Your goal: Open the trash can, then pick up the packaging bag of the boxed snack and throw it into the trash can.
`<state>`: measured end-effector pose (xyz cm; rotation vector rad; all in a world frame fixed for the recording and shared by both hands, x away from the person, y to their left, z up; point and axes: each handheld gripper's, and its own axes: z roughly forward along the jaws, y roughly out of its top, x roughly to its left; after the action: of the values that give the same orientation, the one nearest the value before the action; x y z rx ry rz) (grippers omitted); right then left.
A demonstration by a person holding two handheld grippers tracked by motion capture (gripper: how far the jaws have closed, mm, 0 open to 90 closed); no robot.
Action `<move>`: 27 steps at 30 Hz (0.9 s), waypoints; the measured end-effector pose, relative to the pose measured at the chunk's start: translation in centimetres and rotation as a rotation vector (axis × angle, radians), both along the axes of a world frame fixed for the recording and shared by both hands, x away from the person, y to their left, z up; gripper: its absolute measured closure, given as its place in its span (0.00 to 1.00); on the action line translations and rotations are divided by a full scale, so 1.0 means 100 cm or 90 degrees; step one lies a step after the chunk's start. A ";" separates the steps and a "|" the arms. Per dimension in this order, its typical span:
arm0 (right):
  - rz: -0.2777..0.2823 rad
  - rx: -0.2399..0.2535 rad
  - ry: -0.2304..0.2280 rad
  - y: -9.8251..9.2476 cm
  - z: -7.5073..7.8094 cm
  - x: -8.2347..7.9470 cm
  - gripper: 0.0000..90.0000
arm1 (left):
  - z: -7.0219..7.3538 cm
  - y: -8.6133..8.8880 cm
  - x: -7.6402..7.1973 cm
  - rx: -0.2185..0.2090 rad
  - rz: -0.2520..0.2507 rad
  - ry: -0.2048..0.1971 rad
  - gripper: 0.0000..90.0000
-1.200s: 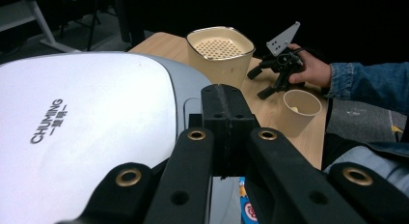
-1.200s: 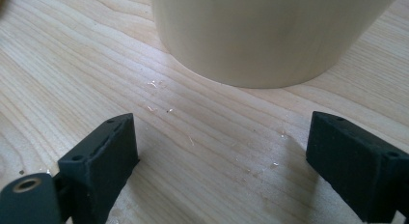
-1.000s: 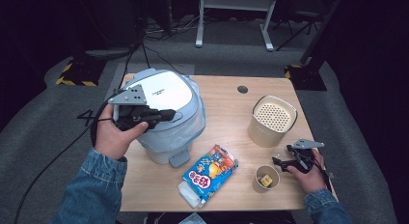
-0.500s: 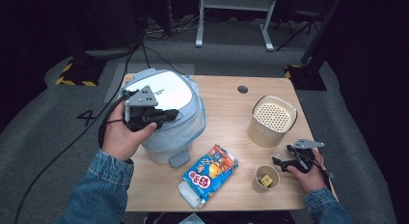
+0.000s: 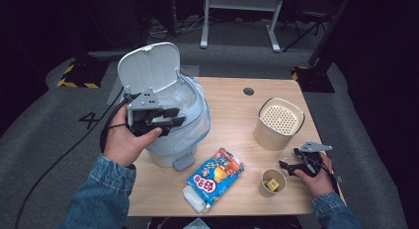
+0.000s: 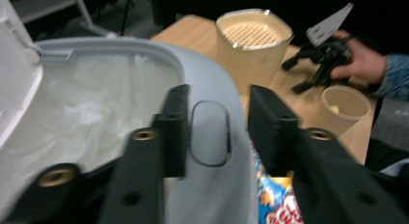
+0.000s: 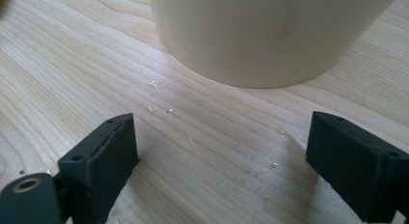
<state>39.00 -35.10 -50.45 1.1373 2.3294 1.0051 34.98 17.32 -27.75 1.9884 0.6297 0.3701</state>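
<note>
A pale blue-white bin with a plastic liner stands at the table's left, its lid tipped up and back. My left gripper hovers over the bin's front rim. Its jaws have just been opening and stand apart, with nothing pressed between them; the oval button on the rim lies just beyond them. My right gripper rests open near the table's front right, pointing at the base of a beige canister with bare wood between its pads.
The beige canister with a perforated top stands at the right. A small paper cup holding a yellow piece sits beside my right gripper. A blue snack bag lies at the front centre. A cable hole marks the tabletop.
The bin's lid was down in both earlier frames and now stands up, showing the liner. My left gripper's jaws have parted. The right hand has kept still.
</note>
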 end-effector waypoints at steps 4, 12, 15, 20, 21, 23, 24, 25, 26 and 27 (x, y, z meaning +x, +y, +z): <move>0.000 0.000 0.000 0.000 0.000 0.000 0.12 | -0.002 0.005 -0.014 -0.039 -0.043 0.000 0.55; -0.015 0.005 -0.003 -0.005 0.003 -0.003 0.34 | -0.012 0.021 -0.047 -0.027 -0.034 -0.036 0.47; -0.008 -0.001 0.004 -0.005 0.008 -0.005 0.38 | -0.024 0.021 -0.057 -0.005 -0.026 -0.040 0.48; -0.005 0.009 0.005 -0.004 0.019 -0.012 0.41 | -0.046 0.024 -0.059 -0.008 -0.019 -0.018 0.44; -0.005 0.011 0.005 -0.004 0.021 -0.013 0.42 | -0.051 0.025 -0.057 -0.014 -0.020 -0.010 0.44; -0.002 0.017 0.001 -0.004 0.027 -0.015 0.43 | -0.061 0.028 -0.053 0.003 -0.014 0.004 0.43; -0.001 0.021 -0.001 -0.004 0.030 -0.016 0.43 | -0.066 0.031 -0.051 0.005 -0.013 0.010 0.45; 0.003 0.023 -0.003 -0.004 0.033 -0.016 0.43 | -0.070 0.032 -0.050 -0.004 -0.016 0.023 0.46; 0.008 0.028 -0.006 -0.003 0.036 -0.017 0.43 | -0.075 0.034 -0.050 -0.011 -0.022 0.030 0.44; 0.011 0.034 -0.009 -0.002 0.039 -0.017 0.43 | -0.079 0.035 -0.049 -0.011 -0.024 0.032 0.43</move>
<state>37.31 -35.31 -46.52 1.1279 2.3187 1.0831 30.05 20.86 -35.70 1.9947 0.6246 0.2921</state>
